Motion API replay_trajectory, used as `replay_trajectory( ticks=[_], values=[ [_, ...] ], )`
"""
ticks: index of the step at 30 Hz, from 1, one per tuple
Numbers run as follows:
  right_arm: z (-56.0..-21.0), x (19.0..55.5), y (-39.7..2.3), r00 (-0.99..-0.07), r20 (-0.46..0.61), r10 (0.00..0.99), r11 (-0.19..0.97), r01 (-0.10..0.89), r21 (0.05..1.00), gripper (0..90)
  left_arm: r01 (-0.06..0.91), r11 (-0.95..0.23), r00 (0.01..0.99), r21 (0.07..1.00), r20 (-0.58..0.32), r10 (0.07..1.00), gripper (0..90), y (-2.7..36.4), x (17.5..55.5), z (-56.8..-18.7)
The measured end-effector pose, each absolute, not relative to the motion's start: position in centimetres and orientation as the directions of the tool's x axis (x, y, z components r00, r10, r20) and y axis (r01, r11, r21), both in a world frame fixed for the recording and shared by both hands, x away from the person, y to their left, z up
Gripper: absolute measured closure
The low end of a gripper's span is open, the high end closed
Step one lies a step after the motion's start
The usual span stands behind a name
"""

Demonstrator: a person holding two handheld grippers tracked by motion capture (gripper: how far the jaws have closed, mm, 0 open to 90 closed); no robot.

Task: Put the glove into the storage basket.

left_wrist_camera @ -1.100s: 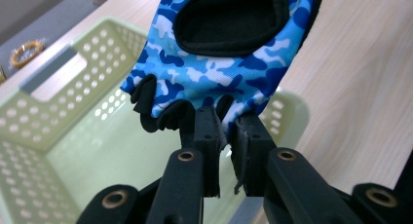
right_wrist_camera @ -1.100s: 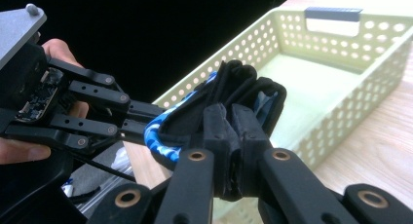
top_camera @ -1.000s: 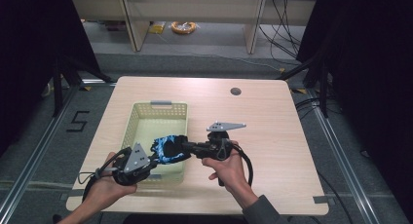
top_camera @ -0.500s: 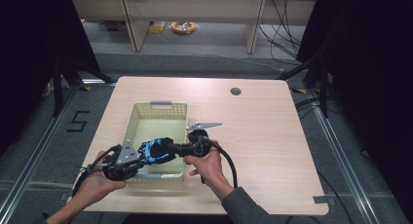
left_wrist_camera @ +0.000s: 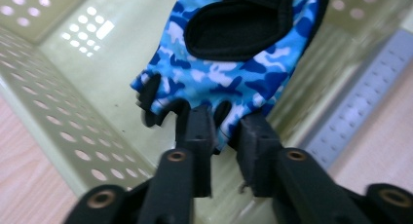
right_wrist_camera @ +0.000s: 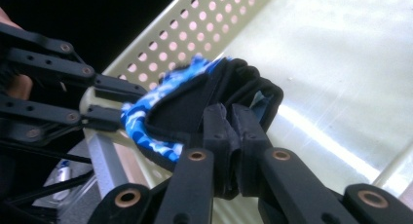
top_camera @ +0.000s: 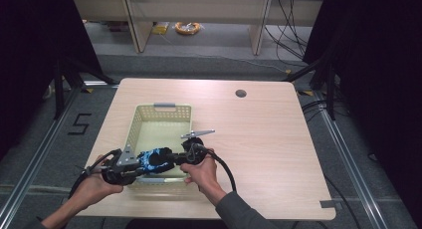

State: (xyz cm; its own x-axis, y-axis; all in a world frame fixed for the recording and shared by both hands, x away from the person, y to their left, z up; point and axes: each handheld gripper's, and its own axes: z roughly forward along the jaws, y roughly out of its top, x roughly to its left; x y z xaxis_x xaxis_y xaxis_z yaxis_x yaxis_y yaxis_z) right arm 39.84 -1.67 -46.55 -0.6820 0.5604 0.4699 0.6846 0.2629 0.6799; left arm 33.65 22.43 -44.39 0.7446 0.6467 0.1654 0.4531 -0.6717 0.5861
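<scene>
On a pale wooden table (top_camera: 278,139), a cream basket (top_camera: 161,112) sits near the front-left, and a blue glove (top_camera: 149,159) hangs over its front edge between 2 level, facing grippers. The right gripper (right_wrist_camera: 233,118) is clamped on the glove's black cuff. The left gripper (left_wrist_camera: 225,131) has just been opening, its jaws slightly apart around the glove's finger end; whether they still pinch it is hard to make out.

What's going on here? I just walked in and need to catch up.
A person holds a blue camouflage glove stretched between two tongs over the near end of a pale yellow basket. The right tongs clamp its black cuff. The left tongs sit at the finger end; their jaws have just been opening, the glove edge between them.
</scene>
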Motion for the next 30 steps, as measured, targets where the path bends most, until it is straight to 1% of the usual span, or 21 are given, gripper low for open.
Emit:
replay_trajectory(
  ticks=[1, 2, 4, 7, 8, 9, 10, 14, 17, 18, 22, 25, 30],
  values=[
    [-46.5, 39.7, -1.6, -0.673, 0.469, 0.571, 0.265, 0.692, 0.671, 86.5, 0.451, -0.682, 0.752, 0.576, 0.166, 0.638, 72.0, 22.6, 33.7, -44.1],
    [-46.6, 39.8, -1.6, -0.674, 0.466, 0.573, 0.268, 0.692, 0.67, 86.5, 0.443, -0.673, 0.741, 0.592, 0.18, 0.646, 70.8, 22.5, 33.6, -44.1],
    [-46.7, 39.7, -1.7, -0.675, 0.456, 0.579, 0.276, 0.689, 0.67, 86.5, 0.433, -0.677, 0.754, 0.595, 0.173, 0.634, 64.7, 22.9, 33.4, -43.3],
    [-46.7, 39.6, -1.7, -0.68, 0.449, 0.58, 0.287, 0.687, 0.668, 86.4, 0.433, -0.681, 0.759, 0.591, 0.17, 0.629, 61.7, 23.0, 33.0, -42.8],
    [-46.7, 39.6, -1.7, -0.683, 0.437, 0.585, 0.294, 0.68, 0.671, 86.4, 0.429, -0.685, 0.76, 0.589, 0.174, 0.626, 55.6, 23.0, 32.9, -42.5],
    [-46.7, 39.6, -1.7, -0.683, 0.437, 0.585, 0.294, 0.68, 0.671, 86.4, 0.432, -0.663, 0.754, 0.611, 0.158, 0.638, 55.6, 23.1, 32.8, -42.2],
    [-46.6, 39.7, -1.8, -0.679, 0.445, 0.584, 0.288, 0.686, 0.668, 86.4, 0.413, -0.659, 0.755, 0.628, 0.168, 0.633, 55.9, 23.1, 32.5, -41.6],
    [-46.5, 39.6, -2.0, -0.672, 0.439, 0.596, 0.29, 0.69, 0.663, 86.4, 0.397, -0.655, 0.754, 0.643, 0.179, 0.632, 55.2, 23.1, 32.2, -41.1],
    [-46.6, 39.6, -2.1, -0.671, 0.432, 0.602, 0.293, 0.69, 0.662, 86.4, 0.392, -0.649, 0.755, 0.652, 0.175, 0.632, 53.5, 23.0, 32.2, -40.8],
    [-46.5, 39.6, -2.1, -0.669, 0.433, 0.604, 0.291, 0.691, 0.662, 86.3, 0.4, -0.632, 0.748, 0.664, 0.162, 0.644, 52.8, 23.0, 32.2, -40.7],
    [-46.5, 39.4, -2.0, -0.666, 0.435, 0.606, 0.292, 0.695, 0.656, 86.2, 0.394, -0.632, 0.751, 0.667, 0.163, 0.64, 51.7, 22.9, 32.2, -40.7],
    [-46.4, 39.2, -2.1, -0.67, 0.445, 0.594, 0.291, 0.694, 0.658, 85.8, 0.394, -0.627, 0.75, 0.672, 0.159, 0.642, 49.2, 22.6, 31.9, -40.8],
    [-46.2, 38.7, -2.0, -0.676, 0.42, 0.606, 0.313, 0.687, 0.655, 85.5, 0.379, -0.628, 0.756, 0.68, 0.164, 0.634, 48.2, 22.2, 31.7, -40.6]
  ],
)
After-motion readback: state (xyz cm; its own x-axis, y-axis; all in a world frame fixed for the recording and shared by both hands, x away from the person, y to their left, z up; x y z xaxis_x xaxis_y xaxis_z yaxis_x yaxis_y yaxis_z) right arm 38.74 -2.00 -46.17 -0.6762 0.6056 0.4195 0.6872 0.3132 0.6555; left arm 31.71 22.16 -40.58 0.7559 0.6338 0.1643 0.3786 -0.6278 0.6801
